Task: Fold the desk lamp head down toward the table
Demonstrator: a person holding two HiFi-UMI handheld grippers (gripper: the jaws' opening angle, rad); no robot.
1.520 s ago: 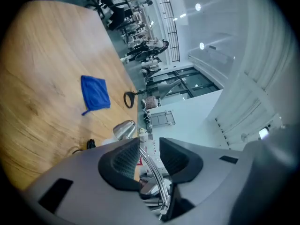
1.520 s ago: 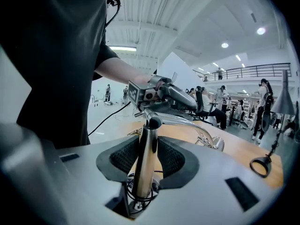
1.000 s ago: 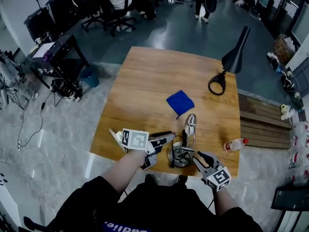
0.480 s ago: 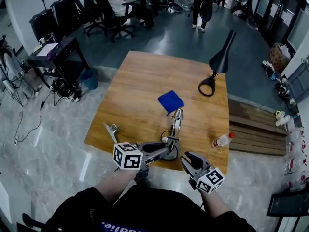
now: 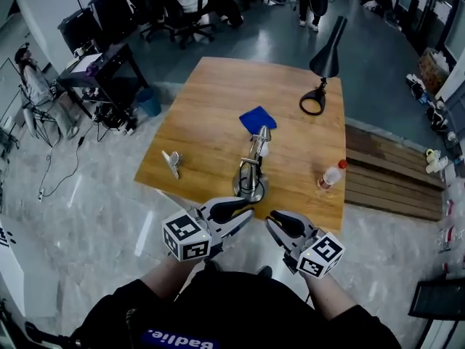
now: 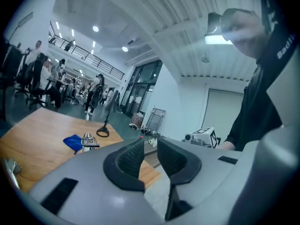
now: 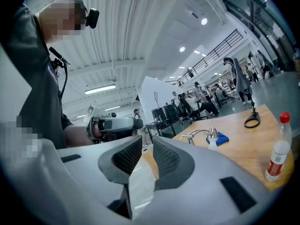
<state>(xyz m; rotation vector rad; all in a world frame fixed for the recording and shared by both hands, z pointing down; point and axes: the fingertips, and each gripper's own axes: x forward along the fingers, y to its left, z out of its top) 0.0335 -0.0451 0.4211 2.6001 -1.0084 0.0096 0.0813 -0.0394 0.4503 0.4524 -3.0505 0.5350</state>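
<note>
A silver desk lamp [image 5: 251,169] stands on its round base near the front of the wooden table [image 5: 211,107], its arm leaning away and its head by a blue cloth [image 5: 256,118]. It shows low and small in the left gripper view [image 6: 89,141] and the right gripper view [image 7: 201,135]. My left gripper [image 5: 243,211] and right gripper [image 5: 276,224] hover side by side off the table's near edge, apart from the lamp. Both pairs of jaws are closing, with a narrow gap and nothing between them [image 6: 150,156] [image 7: 146,156].
A black desk lamp [image 5: 325,57] stands at the far right corner. A plastic bottle [image 5: 330,174] with a red cap lies near the right edge, and a metal clip [image 5: 172,162] lies near the left edge. Office chairs, desks and people are beyond the table.
Both grippers have drawn back from the silver lamp's base, off the table's near edge and upward. The left gripper has rolled. The lamp stands free on the table.
</note>
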